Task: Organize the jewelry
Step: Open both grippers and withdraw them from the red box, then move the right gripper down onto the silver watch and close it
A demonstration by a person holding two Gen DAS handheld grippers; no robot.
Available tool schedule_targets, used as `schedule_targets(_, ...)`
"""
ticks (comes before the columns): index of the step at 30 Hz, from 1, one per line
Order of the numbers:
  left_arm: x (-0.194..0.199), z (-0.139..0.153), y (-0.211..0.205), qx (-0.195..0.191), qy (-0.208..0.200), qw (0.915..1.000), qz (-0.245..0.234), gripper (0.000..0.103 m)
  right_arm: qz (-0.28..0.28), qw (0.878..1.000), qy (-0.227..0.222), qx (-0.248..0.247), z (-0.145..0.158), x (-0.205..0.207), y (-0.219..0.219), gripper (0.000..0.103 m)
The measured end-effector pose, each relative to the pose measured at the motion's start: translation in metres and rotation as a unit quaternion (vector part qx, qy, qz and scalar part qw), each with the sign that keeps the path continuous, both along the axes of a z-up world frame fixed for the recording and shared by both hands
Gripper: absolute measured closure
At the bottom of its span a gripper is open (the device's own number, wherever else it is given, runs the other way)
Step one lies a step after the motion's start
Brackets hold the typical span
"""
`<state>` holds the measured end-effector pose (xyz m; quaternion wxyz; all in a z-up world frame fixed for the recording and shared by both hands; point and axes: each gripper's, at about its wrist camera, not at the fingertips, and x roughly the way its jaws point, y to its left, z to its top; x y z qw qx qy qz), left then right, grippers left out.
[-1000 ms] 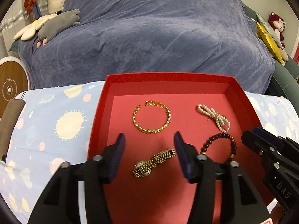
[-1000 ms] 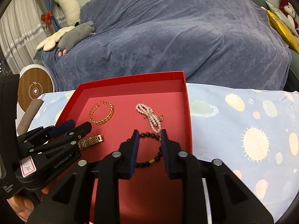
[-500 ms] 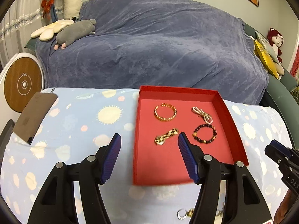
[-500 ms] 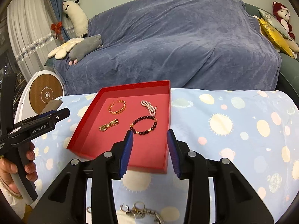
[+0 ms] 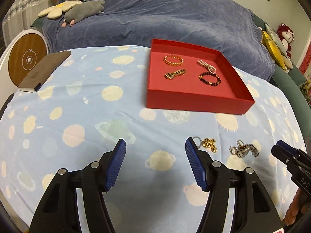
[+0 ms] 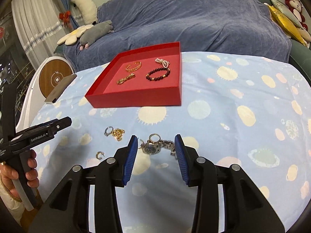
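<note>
A shallow red cardboard tray (image 5: 196,100) sat on the far part of the worktop (image 5: 81,104), which was draped in a pale blue cloth printed with suns and planets. Four pieces lay apart on its red floor: a gold chain-link bangle (image 5: 173,60) at far left, a small white pearl strand (image 5: 206,66) at far right, a folded gold watch band (image 5: 174,74) at near left and a dark beaded bracelet with gold spacers (image 5: 210,78) at near right. Nearer on the cloth, outside the tray, loose pieces waited: a silver wristwatch with a metal link strap (image 6: 155,147) with a silver ring (image 6: 154,136) touching its far edge, a heap of gold chain (image 6: 117,133) with a silver hoop (image 6: 108,131) against its left side, and a small silver clasp-like piece (image 6: 99,155) alone nearer still. The right gripper (image 6: 155,151) hung above the wristwatch, its blue-padded jaws having just been opening, standing apart on either side of the watch without pressing it. The left gripper (image 5: 155,162) hovered over bare cloth with jaws wide and nothing between them, the gold chain just beyond its right jaw. A hand (image 6: 18,174) gripped the left tool's handle. Beyond the worktop stood a sofa under a blue-grey throw (image 6: 194,19) with plush toys on it.
</note>
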<state>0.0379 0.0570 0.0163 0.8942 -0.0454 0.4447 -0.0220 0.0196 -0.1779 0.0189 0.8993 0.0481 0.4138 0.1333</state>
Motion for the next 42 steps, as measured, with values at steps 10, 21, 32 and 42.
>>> schedule_targets(10, -0.005, -0.023, -0.010, 0.014, 0.013, 0.9992, -0.036, 0.041, 0.027, 0.999, 0.010, -0.019, -0.020, 0.007, 0.014, 0.065)
schedule_targets(21, -0.008, -0.026, -0.011, 0.003, 0.019, 0.9988, -0.045, 0.041, 0.047, 0.998, 0.033, -0.020, -0.040, 0.039, 0.026, 0.065)
schedule_targets(32, -0.003, -0.029, -0.010, -0.020, 0.034, 0.9986, -0.036, 0.041, 0.070, 0.994, 0.055, -0.059, -0.048, 0.024, 0.036, 0.065)
schedule_targets(42, -0.003, -0.026, -0.021, -0.021, 0.030, 0.9982, -0.047, 0.041, 0.058, 0.997, 0.044, -0.007, -0.038, 0.056, 0.022, 0.049)
